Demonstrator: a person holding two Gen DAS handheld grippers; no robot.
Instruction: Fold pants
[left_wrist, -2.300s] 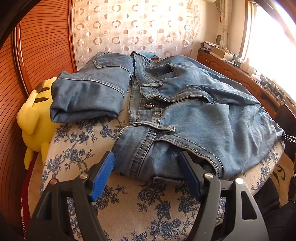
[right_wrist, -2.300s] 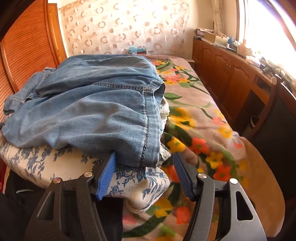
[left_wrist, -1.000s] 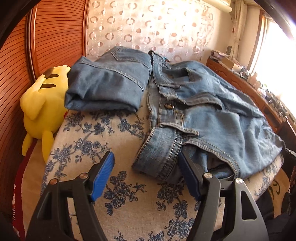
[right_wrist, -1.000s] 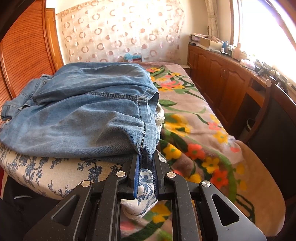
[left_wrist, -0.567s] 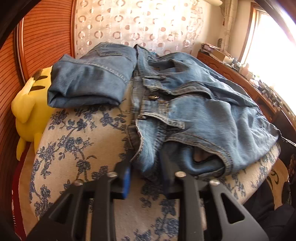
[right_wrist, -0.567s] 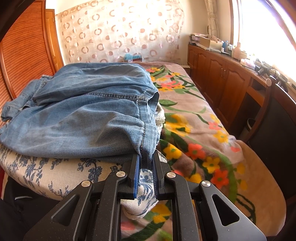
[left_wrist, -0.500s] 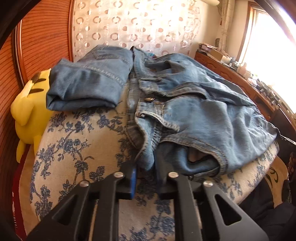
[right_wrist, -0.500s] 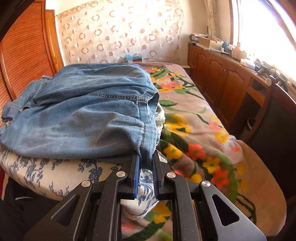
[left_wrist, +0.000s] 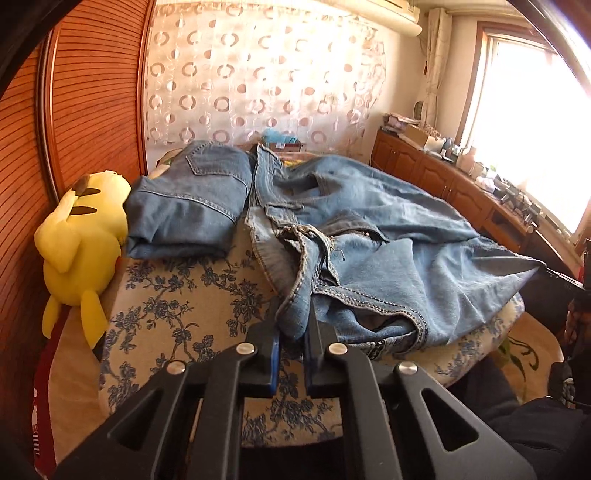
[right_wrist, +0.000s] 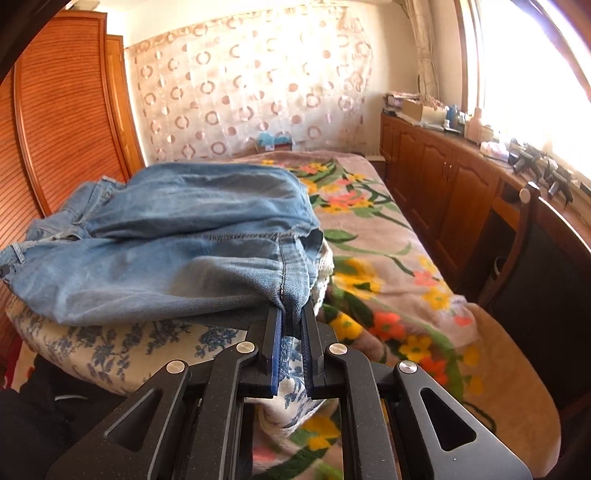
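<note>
No brand, label or writing can be read anywhere on the denim or in the room. The jeans (left_wrist: 388, 236) lie across a pad with a blue flower print (left_wrist: 177, 306) on the bed, long axis running crosswise to both cameras: waistband end toward the wooden wardrobe (left_wrist: 92, 92), leg end toward the window side. Left gripper (left_wrist: 291, 332) is clamped on the waistband corner nearest the camera, denim bunched and pulled up between its blue pads. Right gripper (right_wrist: 291, 317) is clamped on the leg end at the side seam, cloth lifted off the pad there; its jaws are closing a last bit, with the denim between them. A second pair of jeans, folded (left_wrist: 192, 206), sits beside the waistband, touching a yellow plush toy (left_wrist: 81, 236). Flowered blanket (right_wrist: 388, 266) covers the rest of the bed; wooden cabinets (right_wrist: 443, 192) run under the window.
</note>
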